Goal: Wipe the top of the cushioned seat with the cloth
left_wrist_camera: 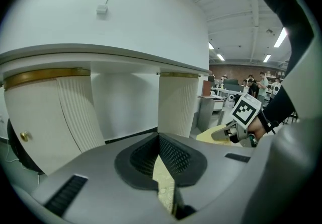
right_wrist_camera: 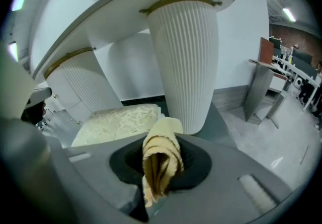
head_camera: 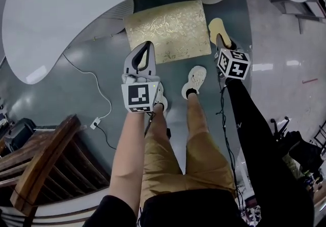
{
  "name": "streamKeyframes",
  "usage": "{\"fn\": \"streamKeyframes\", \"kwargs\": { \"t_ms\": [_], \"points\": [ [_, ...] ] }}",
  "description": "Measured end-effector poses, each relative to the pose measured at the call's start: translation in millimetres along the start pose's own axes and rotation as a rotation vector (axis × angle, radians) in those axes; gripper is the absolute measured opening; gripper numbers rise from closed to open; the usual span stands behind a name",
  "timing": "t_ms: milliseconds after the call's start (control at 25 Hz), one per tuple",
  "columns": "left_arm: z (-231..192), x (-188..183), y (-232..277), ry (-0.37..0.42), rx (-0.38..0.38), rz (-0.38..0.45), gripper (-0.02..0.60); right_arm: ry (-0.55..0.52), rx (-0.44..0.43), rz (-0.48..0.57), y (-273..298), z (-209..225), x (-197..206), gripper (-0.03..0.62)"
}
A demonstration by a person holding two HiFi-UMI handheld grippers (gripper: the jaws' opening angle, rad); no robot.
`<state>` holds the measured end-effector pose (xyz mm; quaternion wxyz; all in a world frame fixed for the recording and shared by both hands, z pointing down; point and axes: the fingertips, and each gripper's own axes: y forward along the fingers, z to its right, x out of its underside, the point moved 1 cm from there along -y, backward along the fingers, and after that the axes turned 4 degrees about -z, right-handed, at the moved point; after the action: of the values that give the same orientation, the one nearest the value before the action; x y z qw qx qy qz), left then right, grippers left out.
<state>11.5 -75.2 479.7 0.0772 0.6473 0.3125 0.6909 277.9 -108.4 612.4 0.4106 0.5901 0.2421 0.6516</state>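
Cushioned seat point(head_camera: 168, 29) stands on the floor point(head_camera: 81, 93), with the white table's ribbed pedestal point(right_wrist_camera: 183, 62) just beyond its far right corner. My right claw point(head_camera: 221, 41), beside the seat's right edge, is clamped on the yellow cloth point(right_wrist_camera: 160, 160). My left claw point(head_camera: 147, 47), pressed together and empty, is over its near left edge.

Bright, even light from ceiling strips point(left_wrist_camera: 282, 37); pale glare on the floor point(head_camera: 76, 57) left of the left gripper point(head_camera: 148, 44); edges bend, corners black.
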Motion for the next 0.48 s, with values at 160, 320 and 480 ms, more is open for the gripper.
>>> {"fn": "streamKeyframes", "kwargs": {
  "t_ms": [160,320,480],
  "points": [
    [-18.5,14.9,-18.5,-0.004,-0.016,-0.003,0.008,-0.039,-0.094,0.048,-4.5,-56.5,-6.3,0.058],
    [-35.6,23.0,-45.2,0.024,-0.01,-0.006,0.008,-0.07,-0.271,0.057,-9.7,-140.3,-4.2,0.058],
    [-59.7,30.5,-66.9,0.044,-0.029,-0.006,0.008,-0.092,-0.461,0.032,-7.3,-231.2,3.2,0.058]
  ]
}}
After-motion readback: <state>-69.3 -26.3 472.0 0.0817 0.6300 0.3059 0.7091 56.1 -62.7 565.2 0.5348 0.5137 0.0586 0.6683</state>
